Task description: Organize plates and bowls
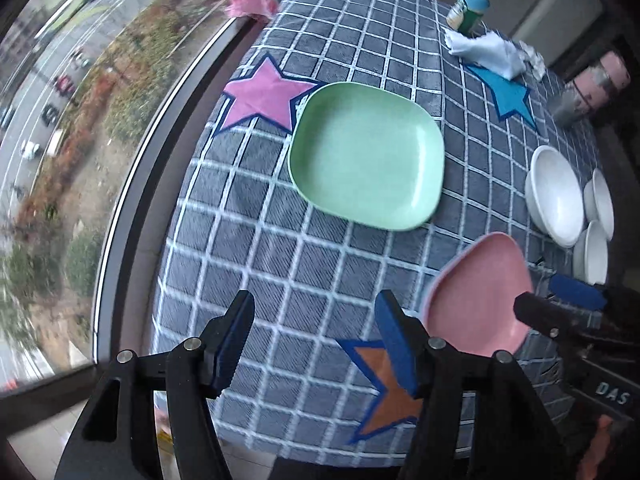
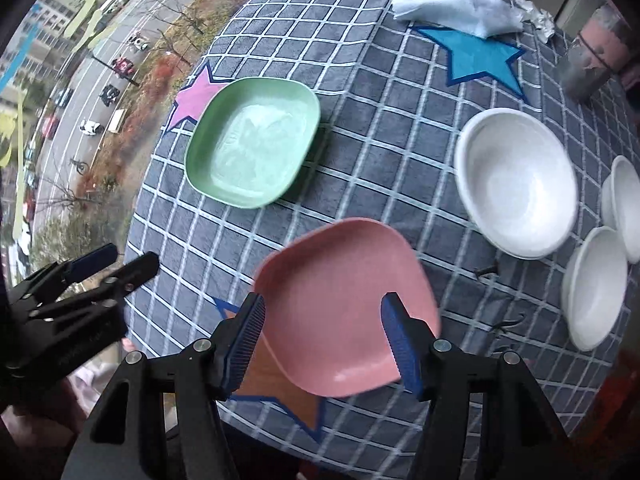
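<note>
A green square plate (image 1: 366, 156) (image 2: 254, 142) lies on the checked tablecloth beside a pink star patch. A pink square plate (image 2: 346, 306) (image 1: 478, 294) lies near the front edge, partly over an orange star. A large white bowl (image 2: 516, 182) (image 1: 554, 196) and two small white bowls (image 2: 596, 288) (image 2: 626, 208) sit at the right. My right gripper (image 2: 324, 332) is open, its fingers straddling the pink plate's near part just above it. My left gripper (image 1: 316, 340) is open and empty over the cloth, left of the pink plate; it also shows in the right wrist view (image 2: 116, 260).
A green-capped bottle (image 1: 472, 6), a white crumpled cloth (image 2: 460, 10), a blue star patch (image 2: 480, 58) and a foil-wrapped pink container (image 2: 592, 56) stand at the far side. A window with a street far below runs along the table's left edge.
</note>
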Action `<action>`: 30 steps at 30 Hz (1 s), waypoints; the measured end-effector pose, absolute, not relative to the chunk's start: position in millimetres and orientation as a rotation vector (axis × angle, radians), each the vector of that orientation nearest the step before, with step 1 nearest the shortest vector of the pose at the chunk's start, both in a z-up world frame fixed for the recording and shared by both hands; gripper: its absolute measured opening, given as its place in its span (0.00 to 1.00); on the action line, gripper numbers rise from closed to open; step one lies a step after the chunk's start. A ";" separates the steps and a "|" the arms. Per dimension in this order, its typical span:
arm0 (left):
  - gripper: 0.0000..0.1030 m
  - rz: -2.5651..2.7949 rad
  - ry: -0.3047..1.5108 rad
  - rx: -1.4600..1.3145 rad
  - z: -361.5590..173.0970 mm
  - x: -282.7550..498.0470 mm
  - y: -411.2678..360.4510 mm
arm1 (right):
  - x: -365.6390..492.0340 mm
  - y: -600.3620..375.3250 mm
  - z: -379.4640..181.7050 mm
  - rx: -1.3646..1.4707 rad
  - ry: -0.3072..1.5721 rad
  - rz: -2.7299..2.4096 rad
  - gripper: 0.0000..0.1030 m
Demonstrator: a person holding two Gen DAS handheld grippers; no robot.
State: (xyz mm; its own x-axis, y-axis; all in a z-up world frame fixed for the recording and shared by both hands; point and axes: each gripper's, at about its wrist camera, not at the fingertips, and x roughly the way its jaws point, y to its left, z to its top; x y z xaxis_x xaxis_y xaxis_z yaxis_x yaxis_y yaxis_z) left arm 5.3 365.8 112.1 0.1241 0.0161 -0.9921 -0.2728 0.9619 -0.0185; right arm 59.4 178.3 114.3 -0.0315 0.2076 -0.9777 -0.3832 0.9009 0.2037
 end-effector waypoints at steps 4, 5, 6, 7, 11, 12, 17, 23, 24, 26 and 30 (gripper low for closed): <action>0.65 0.154 1.430 -0.176 111.5 31.5 388.1 | 74.4 191.8 114.6 -0.119 1.516 0.426 0.60; 0.65 0.133 1.431 -0.173 111.0 36.4 390.4 | 78.4 191.2 113.8 -0.095 1.521 0.407 0.60; 0.65 0.110 1.429 -0.162 110.1 41.5 391.9 | 81.0 189.5 113.1 -0.080 1.523 0.382 0.60; 0.65 0.096 1.430 -0.151 108.6 45.7 392.1 | 81.6 187.4 111.9 -0.073 1.525 0.362 0.60; 0.65 -0.020 1.461 -0.153 96.7 58.3 381.0 | 74.4 168.7 101.8 -0.109 1.538 0.268 0.60; 0.65 -0.083 1.465 -0.146 94.9 58.1 369.2 | 70.3 160.6 98.3 -0.119 1.541 0.234 0.60; 0.65 -0.295 1.489 -0.021 80.5 45.4 306.6 | 38.8 98.7 66.3 0.043 1.656 0.035 0.60; 0.64 -0.376 1.542 0.105 48.4 37.8 259.4 | 17.7 61.1 33.1 0.342 1.725 -0.084 0.60; 0.63 -0.380 1.552 0.127 42.8 36.3 254.7 | 15.4 57.2 25.3 0.402 1.736 -0.097 0.60; 0.54 -0.383 1.583 0.151 30.1 33.7 248.9 | 11.9 49.9 12.0 0.516 1.740 -0.124 0.49; 0.45 -0.402 1.573 0.132 26.2 28.5 243.9 | 22.5 58.0 16.8 0.495 1.684 -0.079 0.29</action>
State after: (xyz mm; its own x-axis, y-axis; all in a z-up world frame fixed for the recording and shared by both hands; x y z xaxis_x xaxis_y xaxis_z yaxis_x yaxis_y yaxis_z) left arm 28.6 243.9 26.2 -0.0508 -0.1639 -0.9852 0.3291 0.9286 -0.1714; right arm 22.5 58.0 16.8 -0.0915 0.2756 -0.9569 0.3644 0.9036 0.2254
